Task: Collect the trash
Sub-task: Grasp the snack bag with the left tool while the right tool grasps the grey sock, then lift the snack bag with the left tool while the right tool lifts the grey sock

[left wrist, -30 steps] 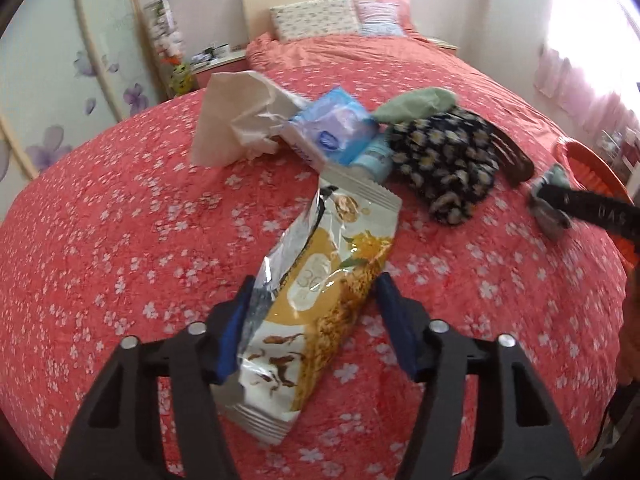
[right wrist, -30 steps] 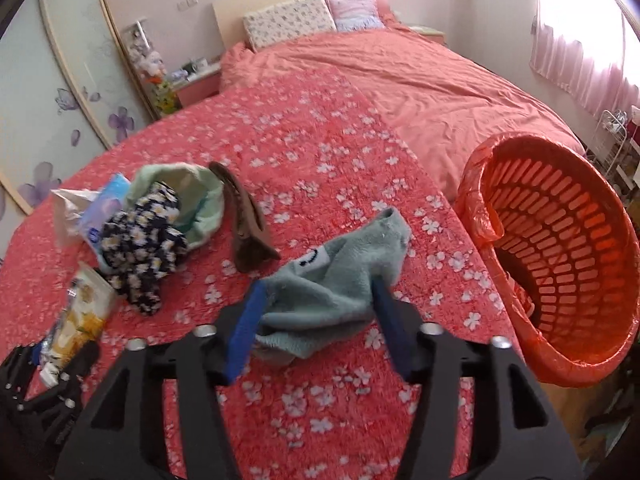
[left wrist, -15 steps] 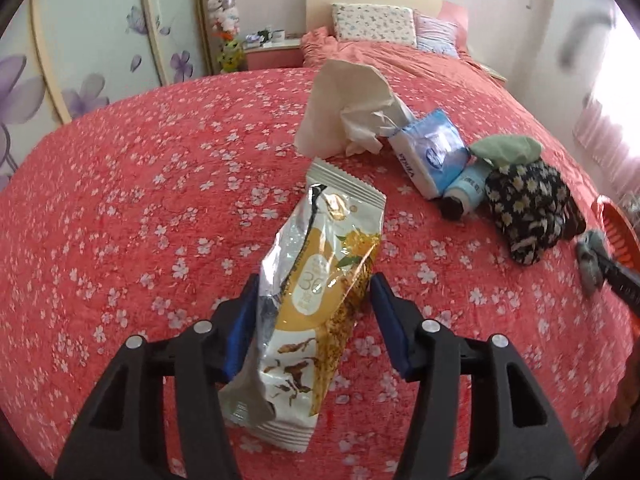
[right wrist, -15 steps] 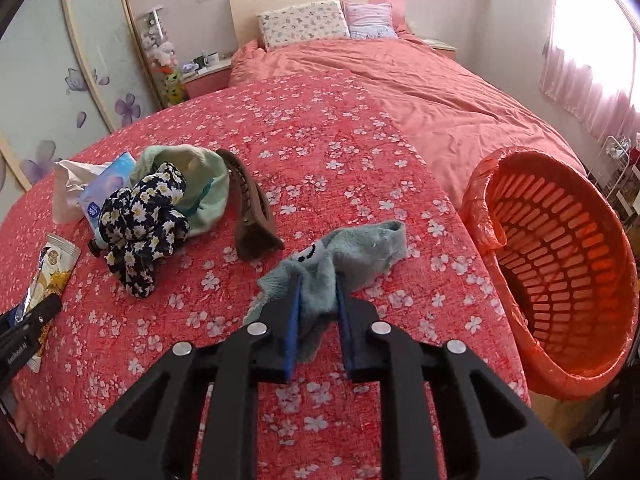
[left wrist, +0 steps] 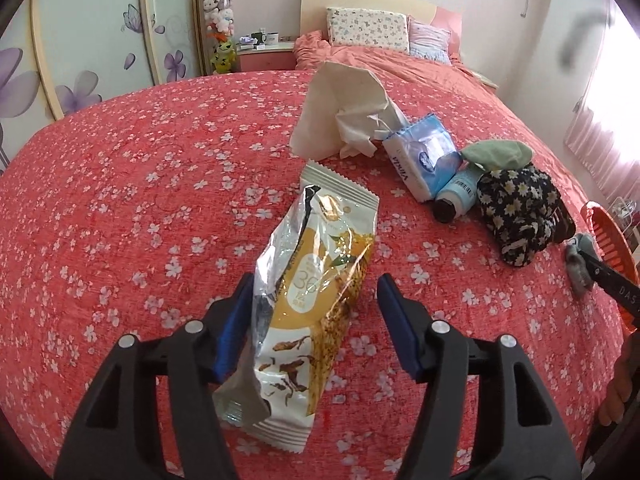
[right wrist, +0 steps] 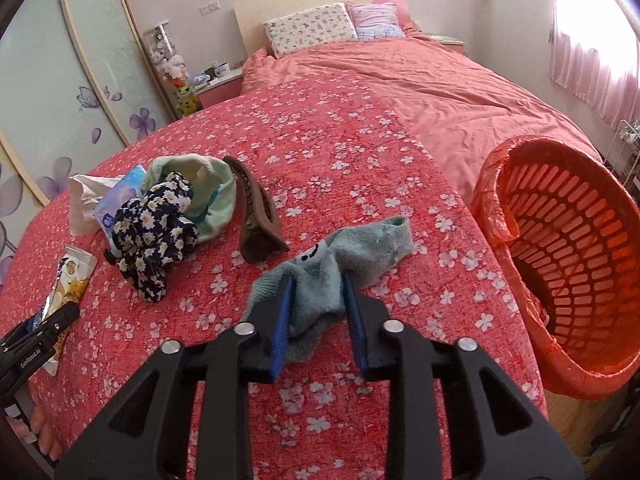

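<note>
A yellow and silver snack wrapper (left wrist: 320, 280) lies on the red flowered bedspread (left wrist: 140, 200), between the jaws of my left gripper (left wrist: 316, 284). Those jaws are opening: the left pad touches the wrapper and the right pad stands clear of it. My right gripper (right wrist: 316, 282) holds a grey-green sock (right wrist: 372, 240) bunched between its pads. These jaws are opening too, and the sock still fills the gap and touches both pads. An orange basket (right wrist: 492, 184) with a liner stands off the bed's right edge. The left wrist view shows the right gripper (left wrist: 612, 284) at the far right.
Behind the wrapper lie a crumpled tissue (left wrist: 344, 108), a blue wipes pack (left wrist: 424, 156), a small bottle (left wrist: 460, 196), a dark floral cloth (left wrist: 520, 216) and a pale green cloth (left wrist: 500, 152). A brown hair claw (right wrist: 256, 216) lies beside the sock. A person's hand (left wrist: 620, 392) is at the right edge.
The right jaws closed tightly on the sock, then widened partway. The left gripper shifted and rolled around the wrapper, and its jaws spread a little. The wrapper stayed on the bed.
</note>
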`<state>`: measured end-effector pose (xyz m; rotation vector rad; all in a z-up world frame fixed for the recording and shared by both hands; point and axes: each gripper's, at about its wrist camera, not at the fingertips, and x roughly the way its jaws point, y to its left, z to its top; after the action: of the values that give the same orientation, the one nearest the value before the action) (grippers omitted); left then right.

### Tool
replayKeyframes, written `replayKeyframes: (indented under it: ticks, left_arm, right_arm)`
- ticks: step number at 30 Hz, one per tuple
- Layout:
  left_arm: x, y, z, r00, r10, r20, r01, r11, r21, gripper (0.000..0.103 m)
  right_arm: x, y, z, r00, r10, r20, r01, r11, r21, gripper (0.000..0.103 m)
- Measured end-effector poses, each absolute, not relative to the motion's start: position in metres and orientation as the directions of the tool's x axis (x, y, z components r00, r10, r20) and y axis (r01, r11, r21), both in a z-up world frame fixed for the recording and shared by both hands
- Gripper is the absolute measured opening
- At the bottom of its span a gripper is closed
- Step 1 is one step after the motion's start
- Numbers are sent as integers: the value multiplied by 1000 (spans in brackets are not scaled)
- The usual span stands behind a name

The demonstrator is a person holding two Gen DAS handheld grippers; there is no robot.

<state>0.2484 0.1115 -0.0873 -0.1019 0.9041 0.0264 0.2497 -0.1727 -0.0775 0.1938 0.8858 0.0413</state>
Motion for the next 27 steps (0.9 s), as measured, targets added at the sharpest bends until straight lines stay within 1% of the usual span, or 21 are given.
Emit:
replayKeyframes:
  ticks: [4, 10, 17, 25, 27]
  left_arm:
    - [248, 120, -88, 626, -50, -778, -67, 991, -118, 61]
    - [249, 124, -88, 619, -29, -785, -63, 994, -86, 63]
    - [251, 122, -88, 620, -34, -784, -62, 994, -92, 63]
    - [251, 121, -88, 620, -34, -784, -63, 994, -92, 63]
    - [251, 121, -88, 620, -32, -784, -63, 994, -91, 63]
  right_arm:
    - [248, -174, -78, 634, 133, -761, 37, 979, 202, 34]
    - [248, -178, -78, 636, 160, -755, 30, 972, 231, 36]
    - [248, -176, -78, 636, 166, -754, 21, 973, 231, 41]
    - [247, -178, -77, 638, 183, -748, 19, 968, 252, 43]
    - [247, -178, -77, 638, 186, -747, 15, 967, 254, 47]
